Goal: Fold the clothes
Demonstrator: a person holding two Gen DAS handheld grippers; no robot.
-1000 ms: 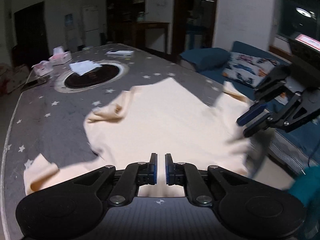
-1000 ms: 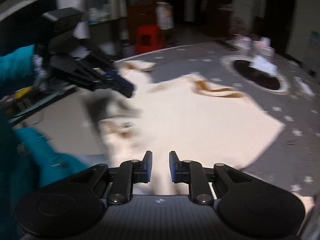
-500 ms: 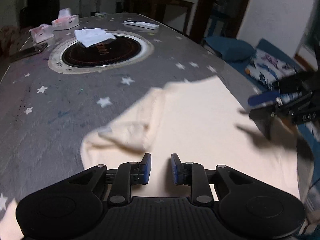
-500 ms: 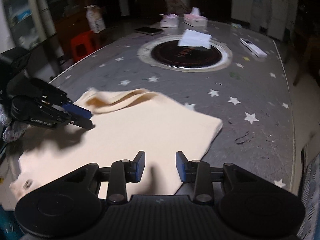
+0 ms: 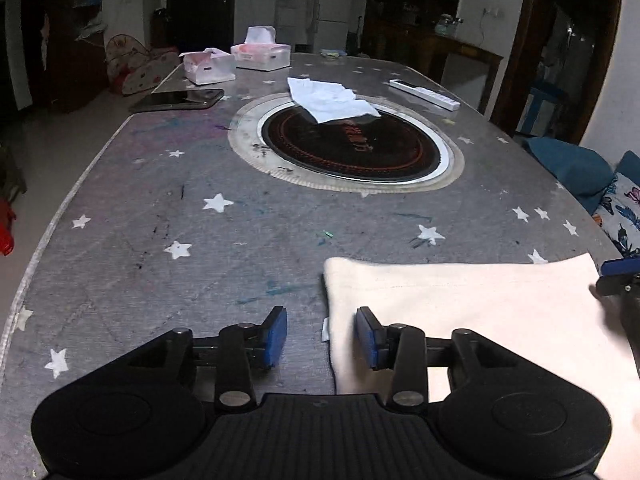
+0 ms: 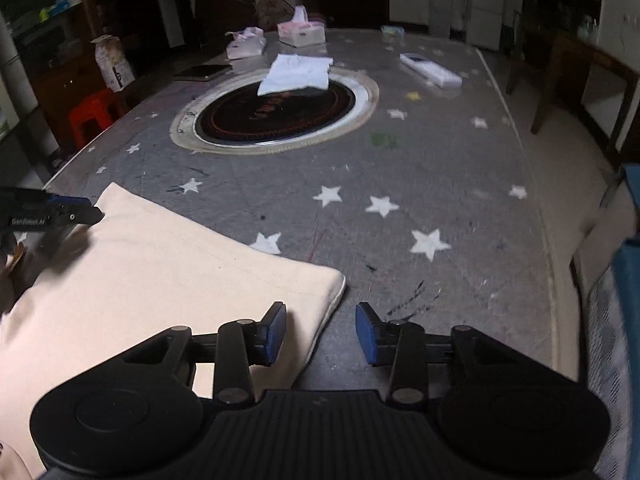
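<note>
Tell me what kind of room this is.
Most likely a home dining or living room: a big table with a built-in round cooktop, tissue boxes on it, and a fridge behind.

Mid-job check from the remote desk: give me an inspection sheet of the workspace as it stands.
Surface: grey star-print table with a round black inset hob; scuffs and ink marks.
Job's things: cream garment folded flat at the near edge, far edge straight.
Clutter: white cloth lying partly on the hob; two tissue boxes; phone; white remote.
Grippers: left gripper opening, straddling the garment's left edge; right gripper open over its right corner; neither pinches fabric.
Cables: nothing seen.
Surroundings: dim room; blue cushions, red stool, cabinets, fridge.
</note>
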